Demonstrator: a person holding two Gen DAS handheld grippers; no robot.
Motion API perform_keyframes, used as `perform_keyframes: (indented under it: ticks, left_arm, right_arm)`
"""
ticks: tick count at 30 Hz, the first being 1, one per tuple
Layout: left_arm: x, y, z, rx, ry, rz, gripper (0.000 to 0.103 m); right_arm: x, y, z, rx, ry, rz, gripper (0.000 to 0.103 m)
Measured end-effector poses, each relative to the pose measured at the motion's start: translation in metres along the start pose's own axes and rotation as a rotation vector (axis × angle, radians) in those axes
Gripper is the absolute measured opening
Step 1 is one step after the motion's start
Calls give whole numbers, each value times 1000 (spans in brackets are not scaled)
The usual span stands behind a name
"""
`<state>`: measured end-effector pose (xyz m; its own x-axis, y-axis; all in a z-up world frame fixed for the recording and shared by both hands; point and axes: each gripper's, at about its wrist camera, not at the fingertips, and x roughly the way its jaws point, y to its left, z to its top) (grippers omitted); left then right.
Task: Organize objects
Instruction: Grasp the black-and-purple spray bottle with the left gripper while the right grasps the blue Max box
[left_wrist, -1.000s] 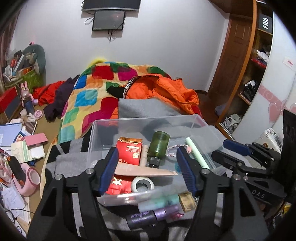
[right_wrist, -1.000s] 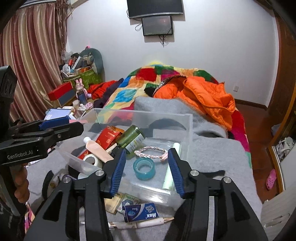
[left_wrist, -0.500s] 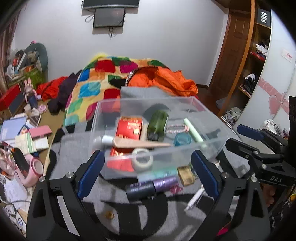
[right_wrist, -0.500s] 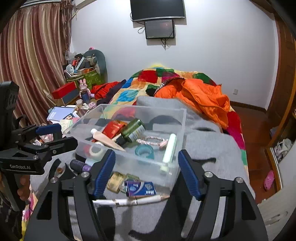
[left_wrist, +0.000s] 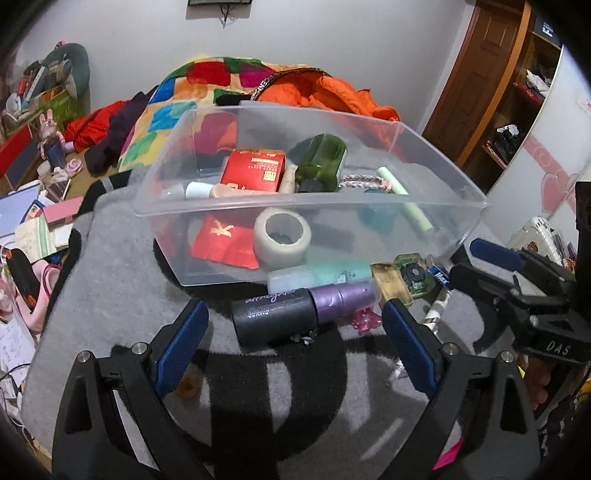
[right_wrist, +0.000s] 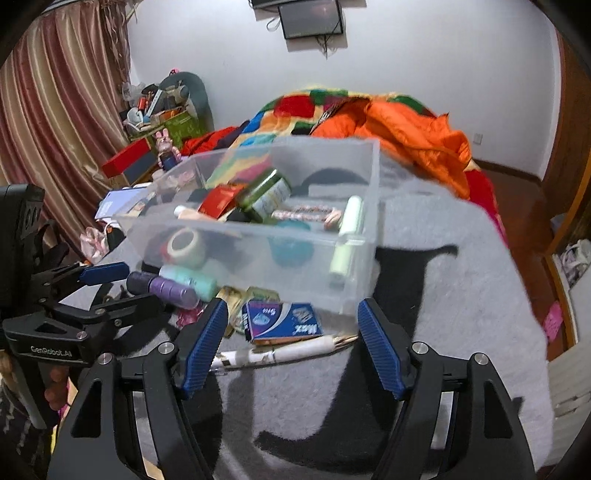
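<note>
clear plastic bin (left_wrist: 424, 177) on the grey blanket (left_wrist: 122, 280), holding a red box (left_wrist: 255, 171), green bottle (left_wrist: 319, 162), tape roll (left_wrist: 282, 238) and others. loose just in front of it: black-and-purple tube (left_wrist: 295, 308), blue packet (right_wrist: 282, 319), white pen (right_wrist: 284, 354). left claw (left_wrist: 291, 349) wide open, empty (the tube lies near its tips); right claw (right_wrist: 291, 343) open, empty.

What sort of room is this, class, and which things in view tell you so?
Most likely a cluttered bedroom: a bed with a patchwork quilt and orange duvet, striped curtains, and a wall-mounted screen.
</note>
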<state>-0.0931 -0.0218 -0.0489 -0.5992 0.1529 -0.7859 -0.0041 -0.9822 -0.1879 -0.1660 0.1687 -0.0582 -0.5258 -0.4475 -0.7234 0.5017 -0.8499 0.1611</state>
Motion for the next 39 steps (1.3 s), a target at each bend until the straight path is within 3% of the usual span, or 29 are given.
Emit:
perform_keyframes:
  ticks: [7, 13, 18, 22, 24, 39]
  left_arm:
    - [12, 7, 2, -50, 28, -51, 96]
    - [20, -3, 9, -37, 53, -39, 96]
    - [28, -13, 9, -4, 59, 4, 96]
    - [29, -17, 6, 19, 42, 27, 96]
    - [26, -16, 5, 14, 31, 24, 91]
    - [-14, -16, 2, 4, -55, -2, 91]
  right_arm:
    - [18, -2, -1, 18, 45, 23, 68]
    - [27, -1, -2, 9, 64, 36, 61]
    - [27, -1, -2, 7, 65, 84, 45]
    - [25, 1, -4, -5, 57, 78, 45]
    - [23, 2, -5, -7, 53, 71, 45]
    - [-14, 8, 5, -27, -45, 69, 45]
